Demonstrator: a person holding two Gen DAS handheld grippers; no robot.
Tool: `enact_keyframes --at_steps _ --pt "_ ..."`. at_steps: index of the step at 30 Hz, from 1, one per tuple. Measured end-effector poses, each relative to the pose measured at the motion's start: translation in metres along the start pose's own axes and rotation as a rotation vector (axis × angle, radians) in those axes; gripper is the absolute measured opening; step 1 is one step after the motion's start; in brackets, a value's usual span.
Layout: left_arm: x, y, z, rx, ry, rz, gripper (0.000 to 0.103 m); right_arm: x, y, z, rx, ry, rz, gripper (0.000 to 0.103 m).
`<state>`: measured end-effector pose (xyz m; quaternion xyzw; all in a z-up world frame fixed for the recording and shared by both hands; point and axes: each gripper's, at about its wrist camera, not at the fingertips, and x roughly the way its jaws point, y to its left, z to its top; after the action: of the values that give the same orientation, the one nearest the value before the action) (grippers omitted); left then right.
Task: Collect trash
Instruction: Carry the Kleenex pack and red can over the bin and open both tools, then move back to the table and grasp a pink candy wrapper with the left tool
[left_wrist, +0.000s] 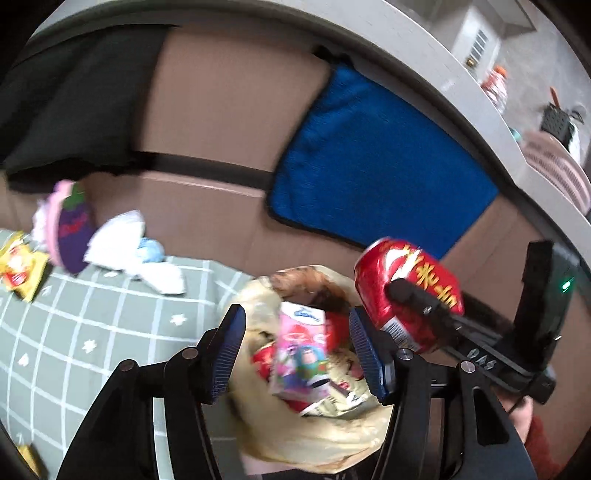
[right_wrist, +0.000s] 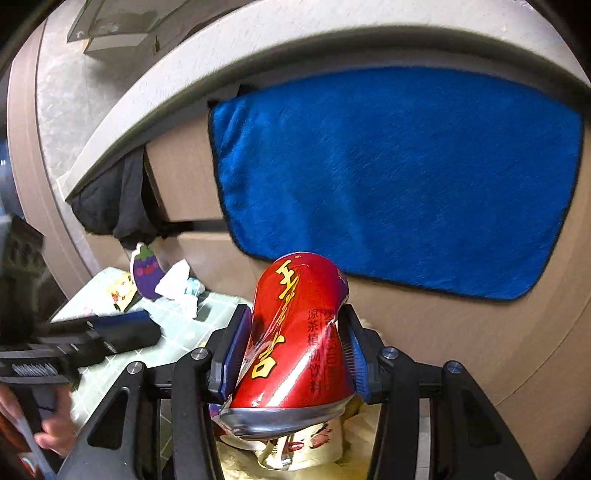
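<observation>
Two ribbed blue pads of the right gripper (right_wrist: 291, 354) clenched a dented red can (right_wrist: 295, 347), its thin metal wall creased inward where they pressed and its silver rim pointing toward the camera. The can hung just above a crumpled cream plastic bag (left_wrist: 317, 435) at 6 o'clock. In the left wrist view, the left gripper (left_wrist: 295, 354) stood released, nothing between its pads, over the bag's mouth, where a glossy pink wrapper (left_wrist: 299, 354) lay among other packets. At 10 o'clock, on the green checked cloth (left_wrist: 92, 332), lay crumpled white tissue (left_wrist: 122, 243), a flat purple eggplant-shaped toy (left_wrist: 72, 229) and a shiny yellow packet (left_wrist: 18, 269). Behind, at 12 o'clock, a fluffy blue towel (right_wrist: 399, 177) with dark edging hung flat against a smooth beige cabinet front (right_wrist: 184, 173).
</observation>
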<state>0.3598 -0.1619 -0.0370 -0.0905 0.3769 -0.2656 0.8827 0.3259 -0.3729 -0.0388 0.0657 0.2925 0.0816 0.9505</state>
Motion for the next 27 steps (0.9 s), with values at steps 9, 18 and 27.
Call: enact_keyframes --at_steps 9,18,27 --pt "-0.054 0.032 -0.012 -0.073 -0.052 0.039 0.059 0.018 0.02 -0.012 -0.024 0.029 0.025 0.073" --pt "-0.108 0.031 -0.027 -0.085 -0.085 0.003 0.059 -0.036 0.054 -0.001 -0.07 -0.019 -0.011 0.073" --pt "-0.214 0.012 -0.038 -0.046 -0.236 -0.058 0.059 -0.142 0.118 0.024 -0.159 -0.162 -0.041 0.073"
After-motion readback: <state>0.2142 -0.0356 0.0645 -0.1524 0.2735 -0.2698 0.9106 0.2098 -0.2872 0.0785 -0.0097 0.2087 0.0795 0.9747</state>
